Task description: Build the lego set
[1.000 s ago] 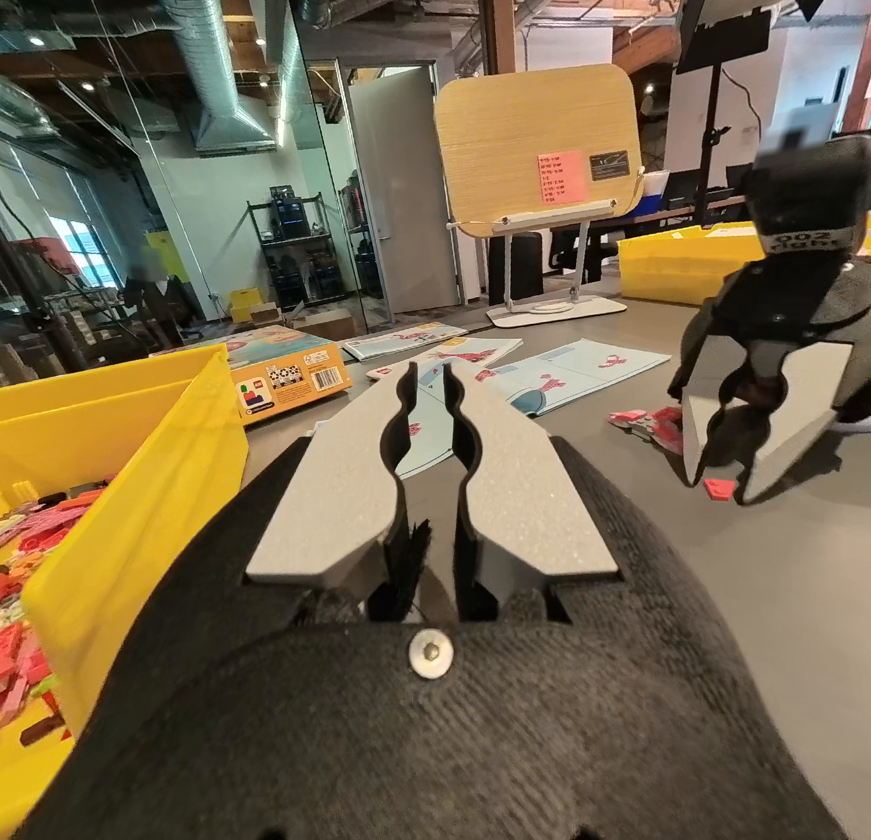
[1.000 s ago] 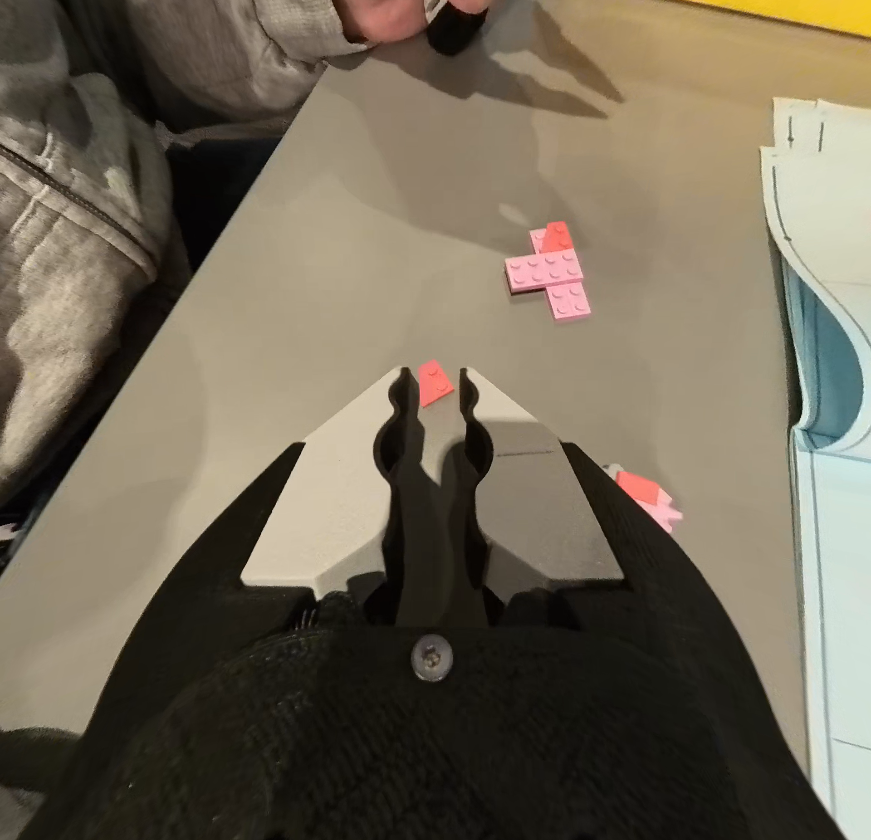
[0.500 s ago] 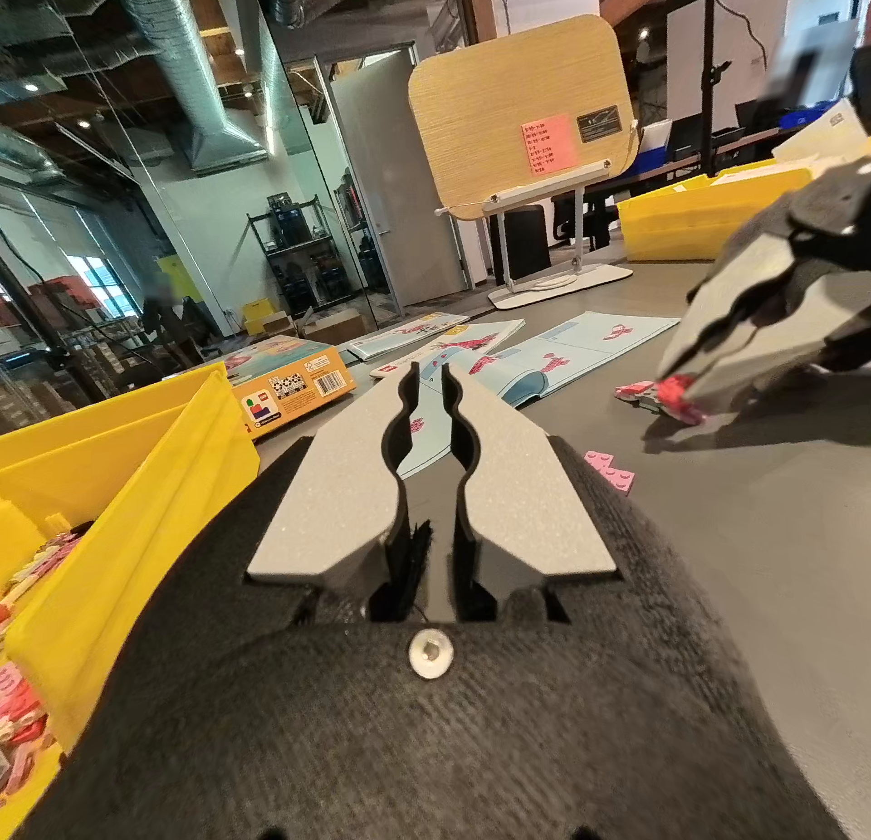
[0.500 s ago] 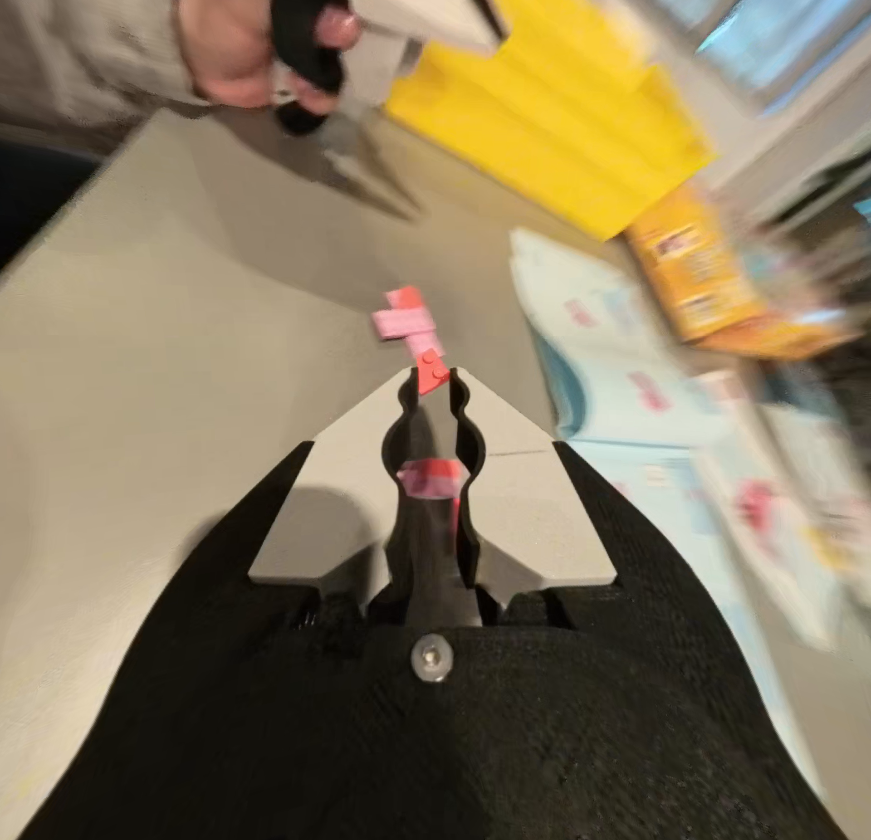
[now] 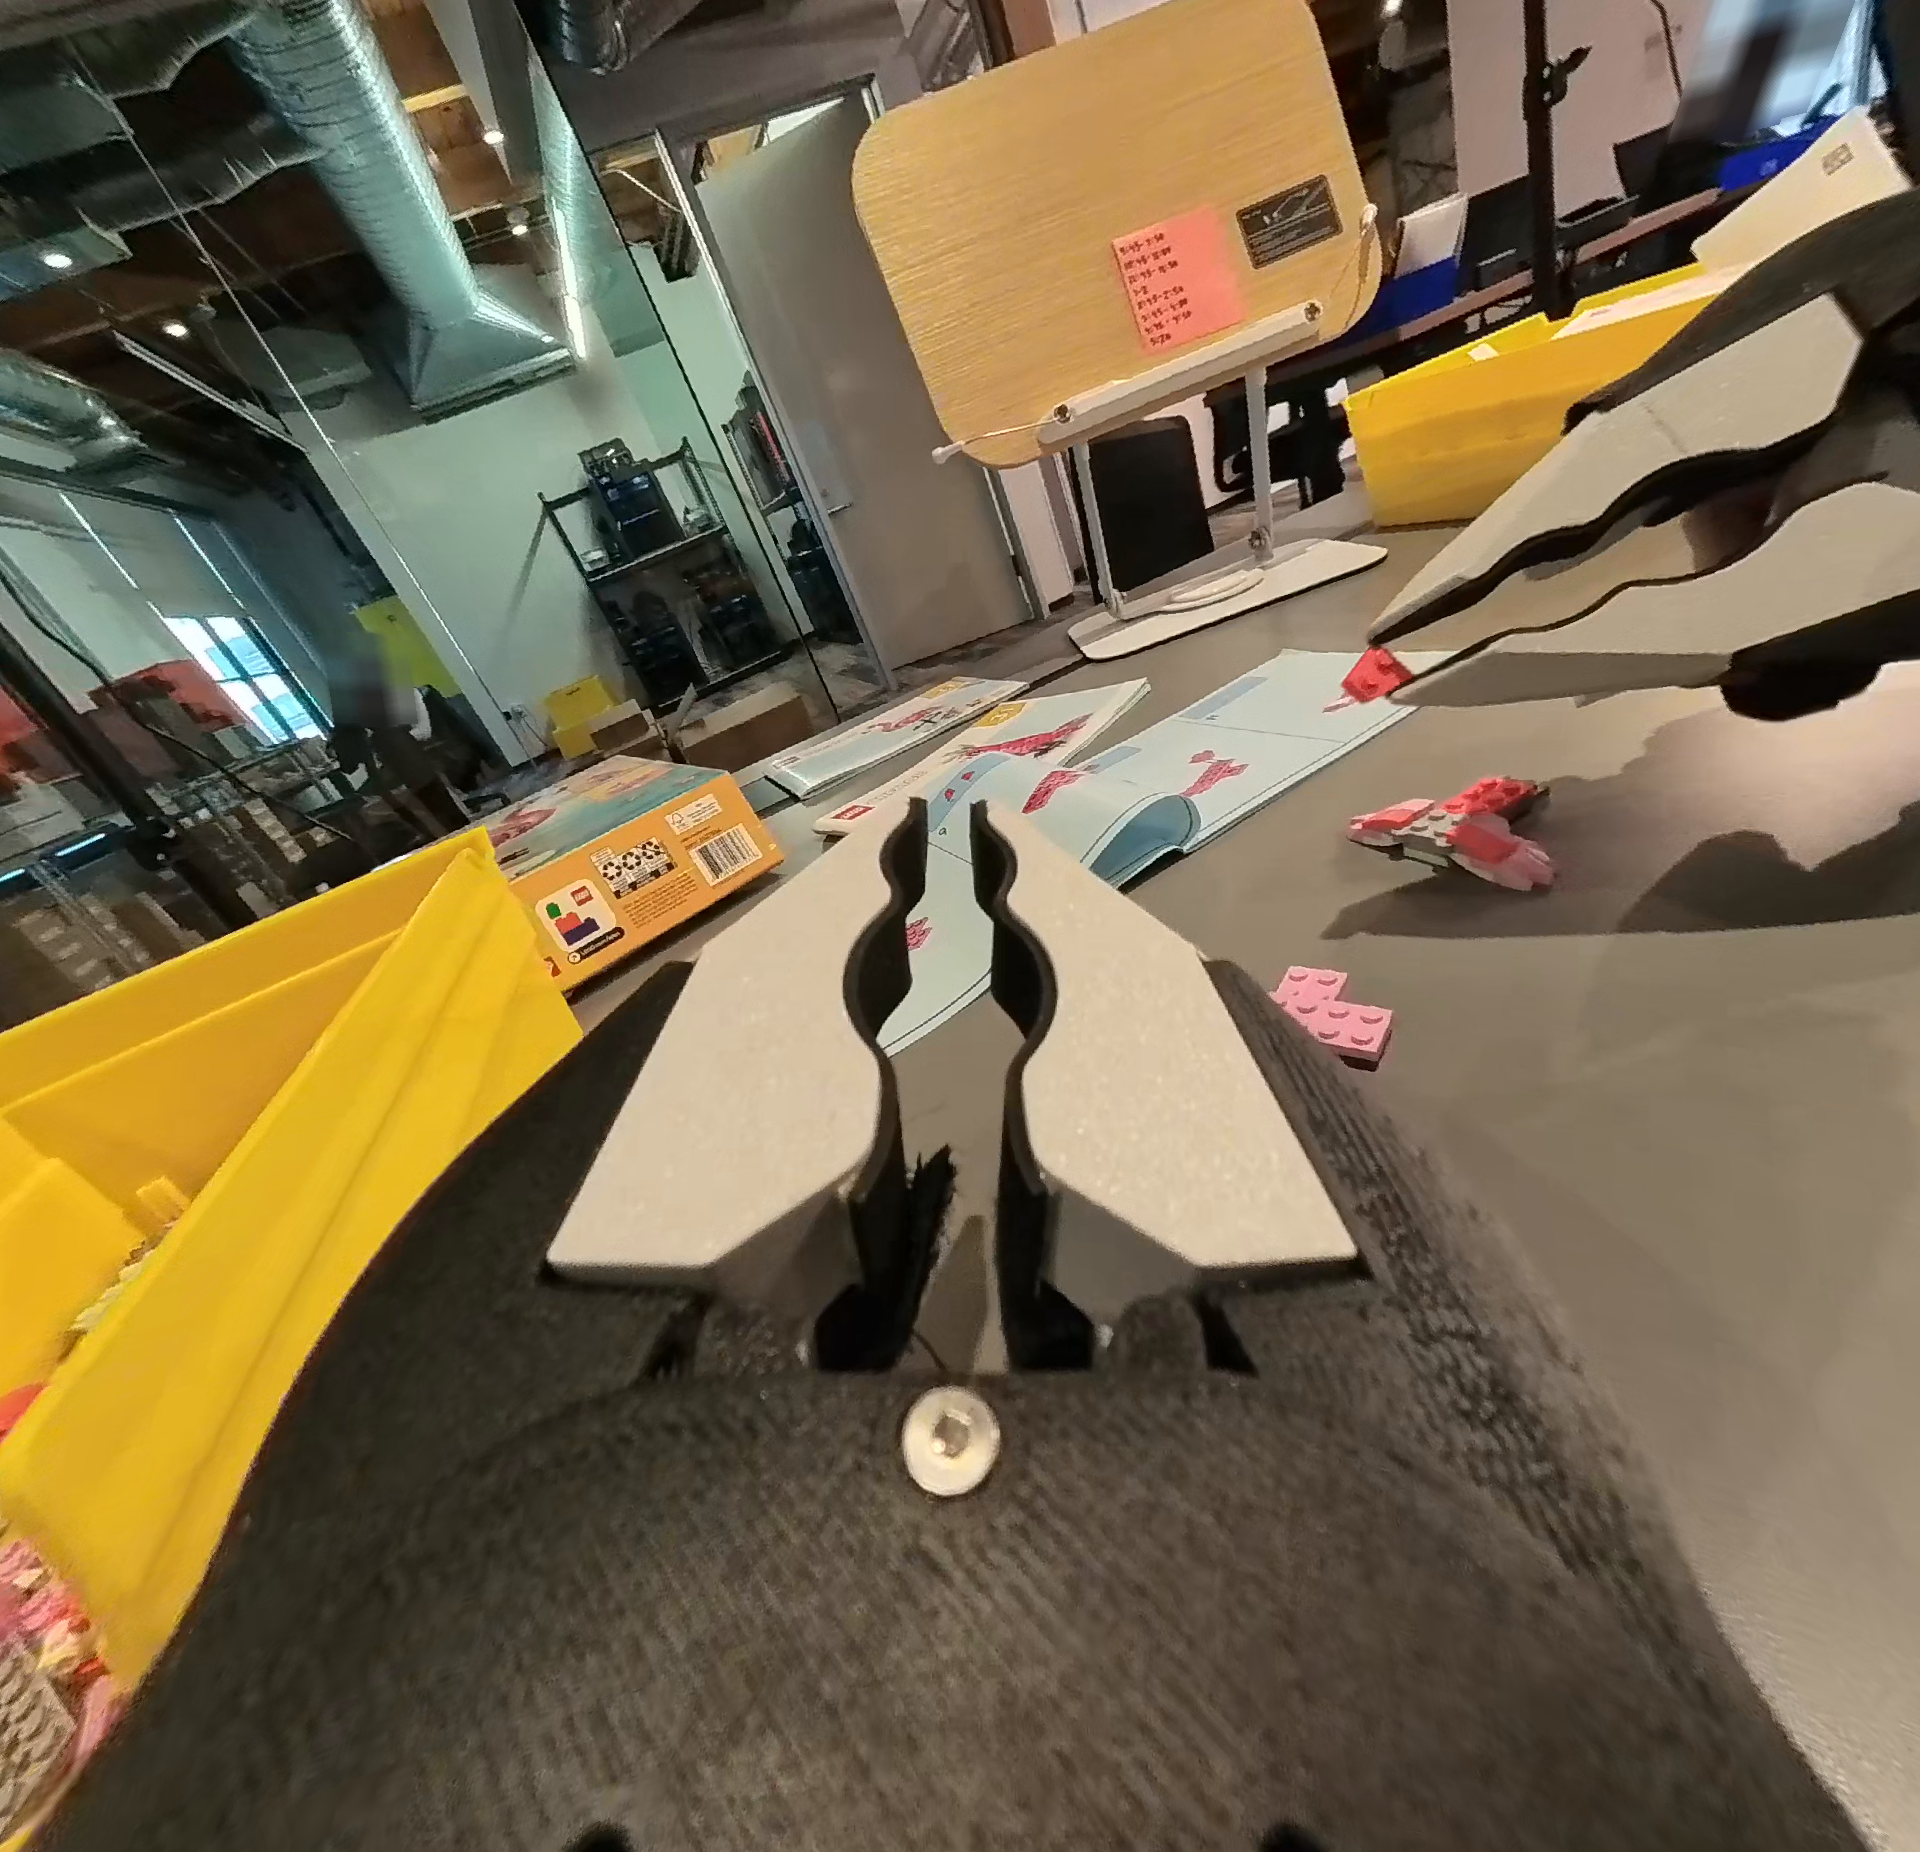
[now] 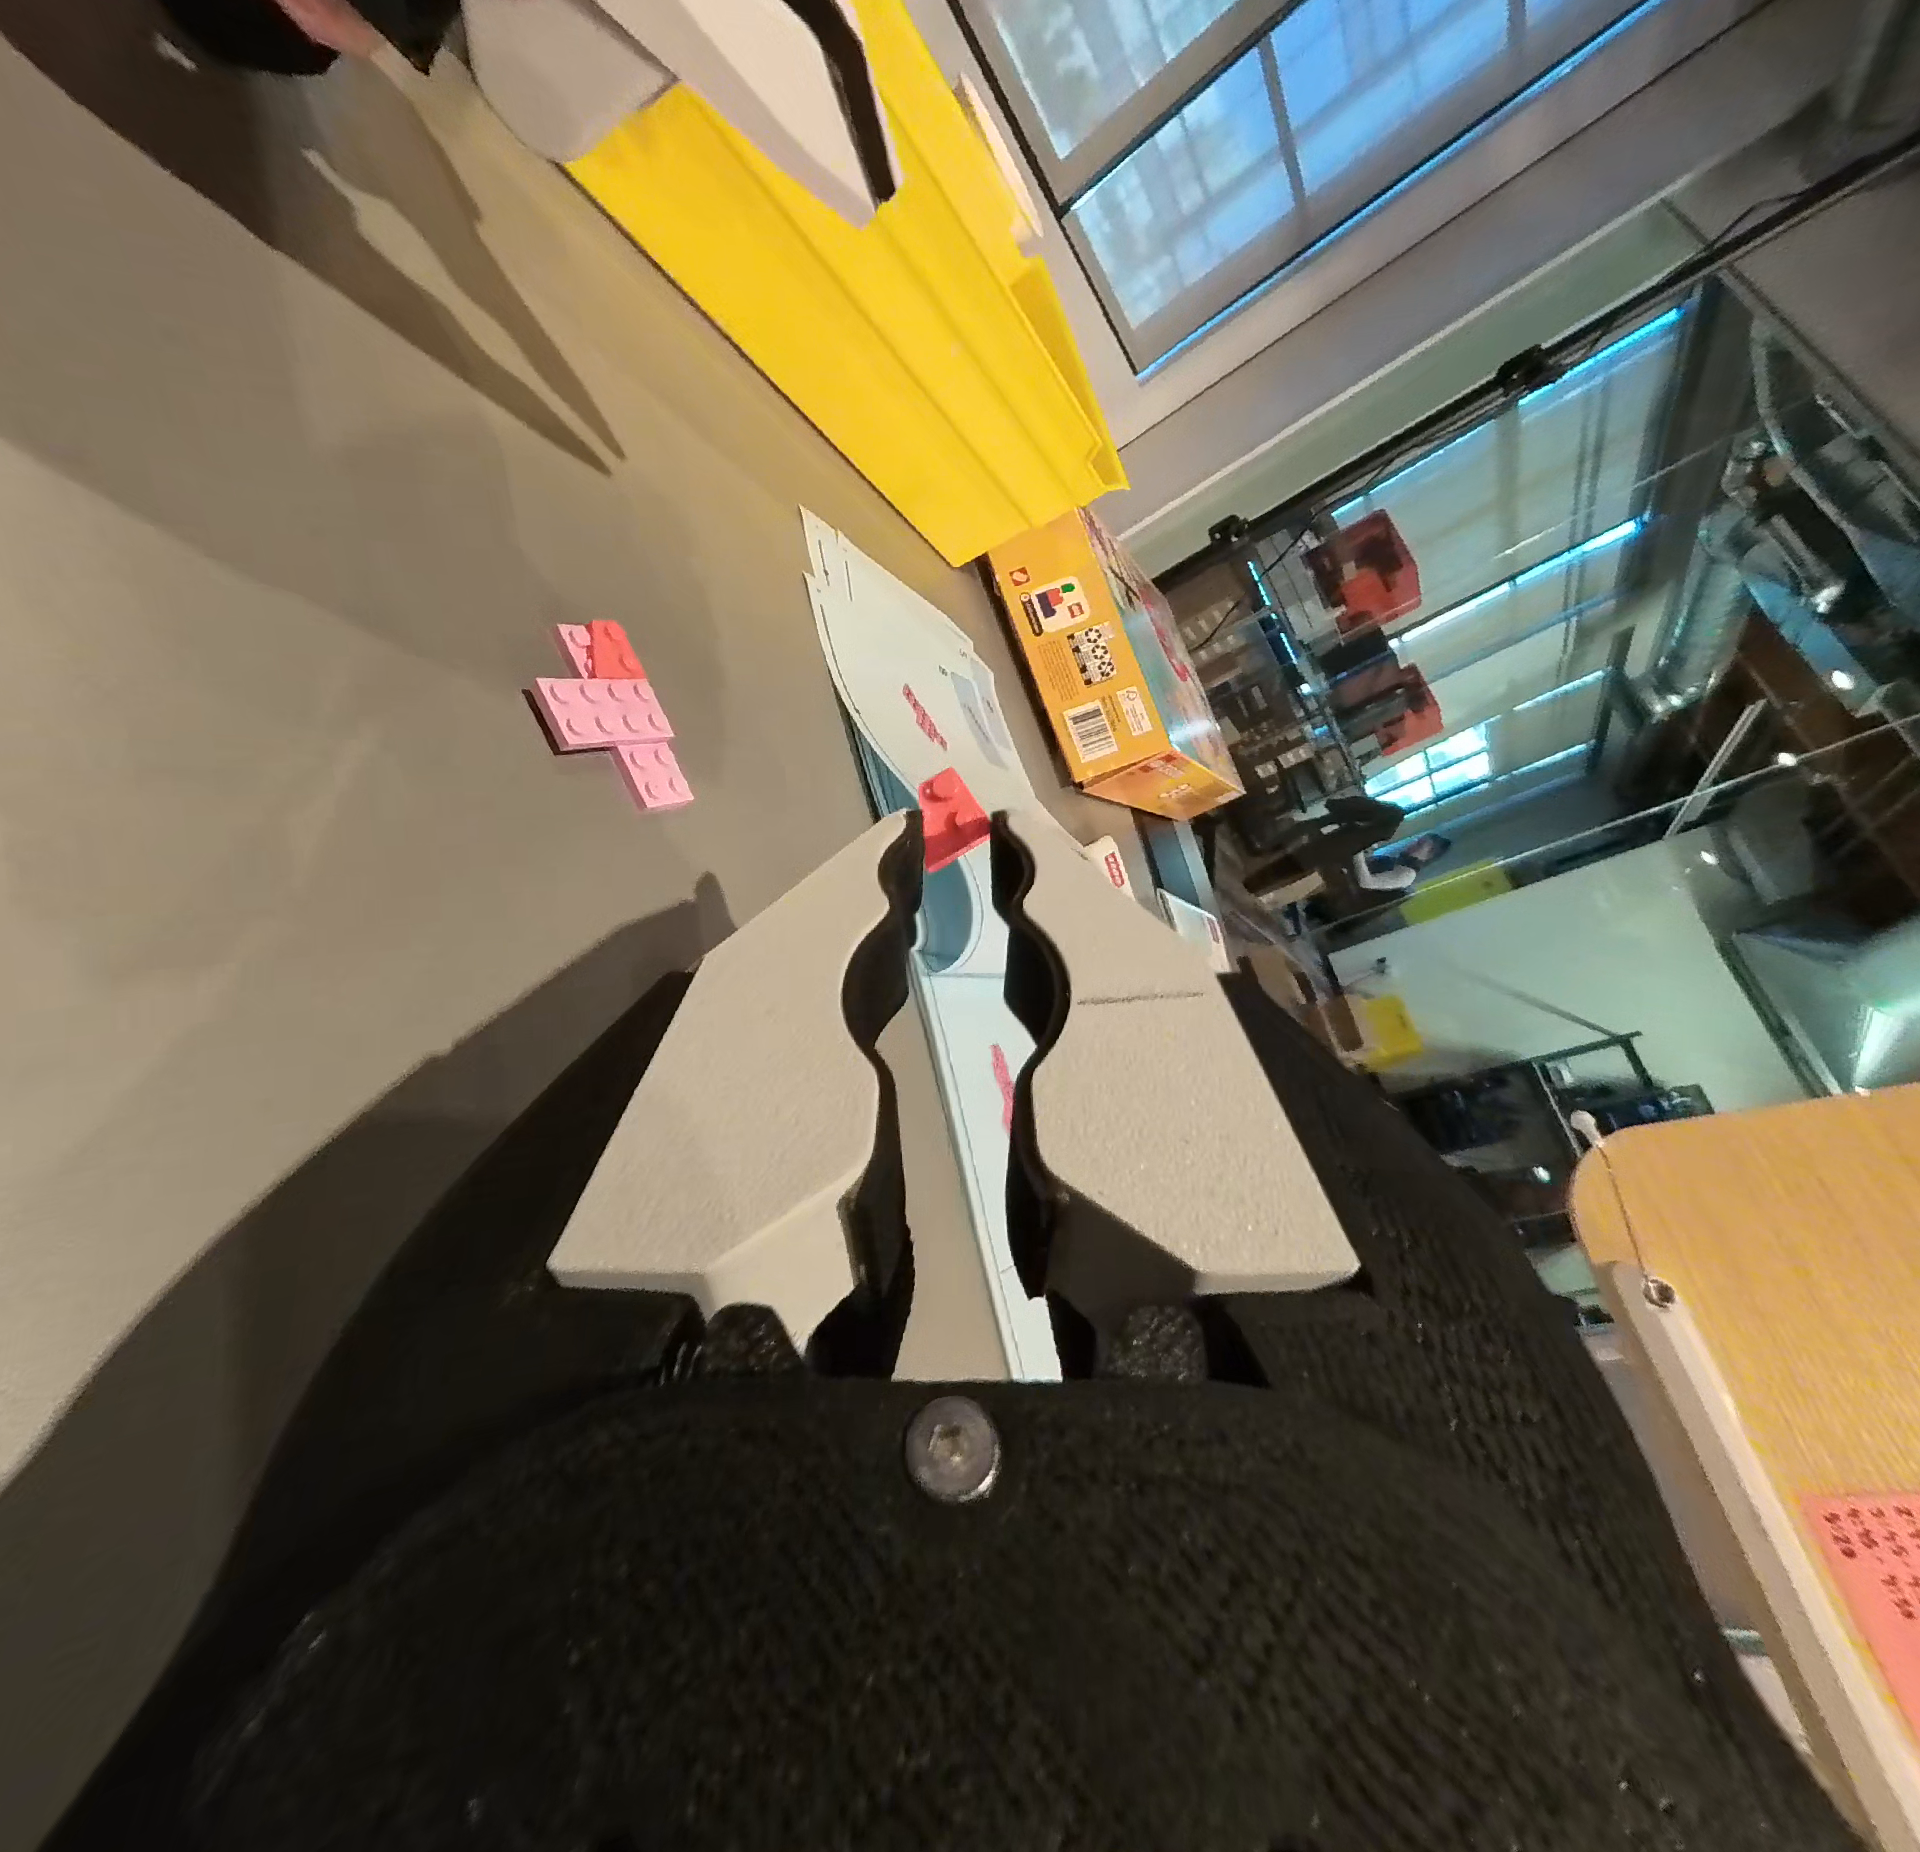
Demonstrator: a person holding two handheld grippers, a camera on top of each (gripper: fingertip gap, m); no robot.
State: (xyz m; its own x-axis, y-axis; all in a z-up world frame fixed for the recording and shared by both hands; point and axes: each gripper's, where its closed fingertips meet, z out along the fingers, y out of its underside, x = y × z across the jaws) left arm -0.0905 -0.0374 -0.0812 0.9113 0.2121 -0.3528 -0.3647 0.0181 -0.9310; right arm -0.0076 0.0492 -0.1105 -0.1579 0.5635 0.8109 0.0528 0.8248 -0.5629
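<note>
Pinching a small red wedge plate (image 6: 951, 828) at its very tips, the right gripper (image 6: 956, 834) is held off the grey table (image 6: 260, 784), rolled so that the tabletop runs up its left side. Ahead and to the left of those tips a pink plate assembly (image 6: 608, 716) with one red piece on it lies flat on bare table, with open surface all round it. The open instruction booklet (image 6: 914, 680) lies just ahead of the tips. Beyond it rest an orange lego box (image 6: 1112, 680) and the long wall of a yellow bin (image 6: 883, 348).

The left gripper (image 5: 948, 815) holds nothing, its jaws narrowly parted. To its left, close by, stands the yellow bin's wall (image 5: 312, 1054); to its right the pink plate assembly (image 5: 1335, 1013) lies just beside its finger, and farther ahead-right a partly built red and pink model (image 5: 1455, 836) sits on clear table. The right gripper (image 5: 1387, 659) comes in from the right, above that model, red wedge plate (image 5: 1374, 677) at its tips.

The box bears a barcode and printed logos. A wooden book stand (image 5: 1117, 275) at the far edge carries a pink handwritten note and a dark plate; their wording is left unread.
</note>
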